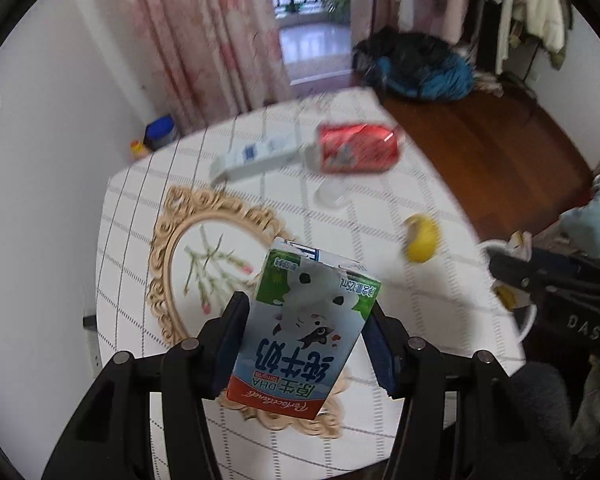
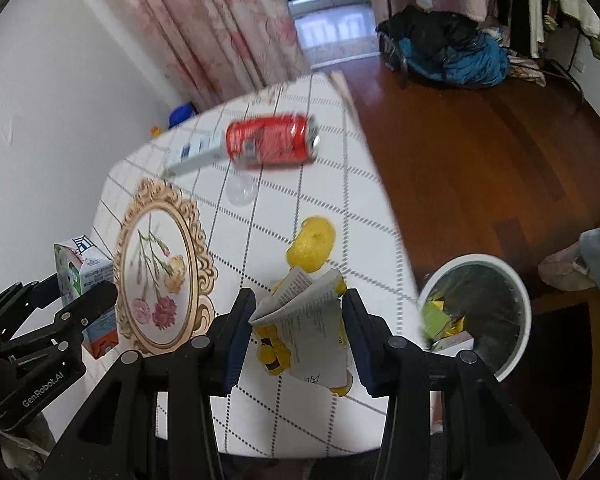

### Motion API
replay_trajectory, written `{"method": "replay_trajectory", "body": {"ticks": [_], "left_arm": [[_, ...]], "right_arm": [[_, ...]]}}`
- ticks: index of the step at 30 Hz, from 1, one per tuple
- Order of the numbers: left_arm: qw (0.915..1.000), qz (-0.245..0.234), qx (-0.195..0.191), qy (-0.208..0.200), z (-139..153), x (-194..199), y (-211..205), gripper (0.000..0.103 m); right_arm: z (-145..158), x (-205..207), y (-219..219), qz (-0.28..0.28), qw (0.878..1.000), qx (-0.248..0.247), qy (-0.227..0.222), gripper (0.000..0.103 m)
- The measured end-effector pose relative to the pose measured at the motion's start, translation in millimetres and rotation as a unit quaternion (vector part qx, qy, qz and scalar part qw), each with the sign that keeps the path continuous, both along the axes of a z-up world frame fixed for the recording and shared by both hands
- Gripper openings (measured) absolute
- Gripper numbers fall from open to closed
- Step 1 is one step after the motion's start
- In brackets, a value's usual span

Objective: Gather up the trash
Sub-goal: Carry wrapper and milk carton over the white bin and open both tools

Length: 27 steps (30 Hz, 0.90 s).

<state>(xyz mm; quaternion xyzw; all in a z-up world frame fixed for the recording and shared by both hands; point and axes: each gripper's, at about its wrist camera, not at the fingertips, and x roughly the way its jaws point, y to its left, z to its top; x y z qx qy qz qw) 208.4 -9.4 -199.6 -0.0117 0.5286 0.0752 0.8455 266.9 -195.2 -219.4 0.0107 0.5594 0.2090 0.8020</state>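
My left gripper [image 1: 306,344] is shut on a small milk carton [image 1: 304,328] with a green top and red base, held tilted above an ornate gold-framed tray [image 1: 204,264]. The right wrist view shows the same carton [image 2: 82,276] at the left. My right gripper [image 2: 298,336] is shut on a crumpled printed leaflet with yellow wrapping [image 2: 304,320], over the table's near right part. A red can [image 2: 272,140] lies on its side at the far end. A yellow peel-like lump [image 2: 312,242] lies mid-table. The white bin [image 2: 520,320] stands on the floor to the right.
A white and blue box [image 1: 256,158] lies beside the can, with a clear plastic lid [image 2: 240,190] nearby. The checked tablecloth [image 2: 340,200] ends at the right over a wooden floor [image 2: 480,160]. The bin holds several scraps. A clothes pile [image 2: 452,52] sits far back.
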Motion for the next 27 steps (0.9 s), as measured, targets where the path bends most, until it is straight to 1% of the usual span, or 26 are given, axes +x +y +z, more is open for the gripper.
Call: {"method": "replay_trajectory", "body": {"ticks": [3, 7, 10, 13, 18, 21, 23, 27], "left_arm": [[0.9996, -0.013, -0.008, -0.023, 21.5, 4.3, -19.4, 0.052], [0.9976, -0.042, -0.02, -0.052, 47.1, 14.0, -55.0, 0.052], [0.9953, -0.064, -0.033, -0.065, 59.6, 23.9, -84.5, 0.052], [0.9924, -0.088, -0.048, -0.071, 64.2, 37.6, -117.1, 0.052], [0.988, -0.129, -0.058, -0.062, 56.8, 60.3, -168.8, 0.052], [0.9856, -0.149, -0.061, -0.05, 42.9, 73.4, -197.7, 0.052], [0.9841, -0.158, -0.074, -0.036, 29.5, 81.4, -215.0, 0.052], [0.9819, -0.17, -0.083, -0.009, 4.9, 92.9, -243.5, 0.052]], "right_arm": [[24.1, 0.8, -28.6, -0.019, 1.0, 0.016, -0.015, 0.047], [51.8, 2.2, -79.4, -0.056, 0.997, 0.031, -0.037, 0.047], [62.6, 4.7, -120.4, -0.085, 0.995, 0.028, -0.048, 0.047], [62.5, 9.1, -159.3, -0.117, 0.992, 0.019, -0.051, 0.047], [39.4, 16.5, -227.9, -0.174, 0.984, 0.008, -0.03, 0.047], [18.3, 19.9, -261.4, -0.2, 0.98, 0.002, -0.014, 0.047], [5.3, 22.1, -276.2, -0.21, 0.978, -0.002, -0.005, 0.047], [-29.0, 28.6, -298.8, -0.223, 0.974, -0.001, 0.023, 0.047]]}}
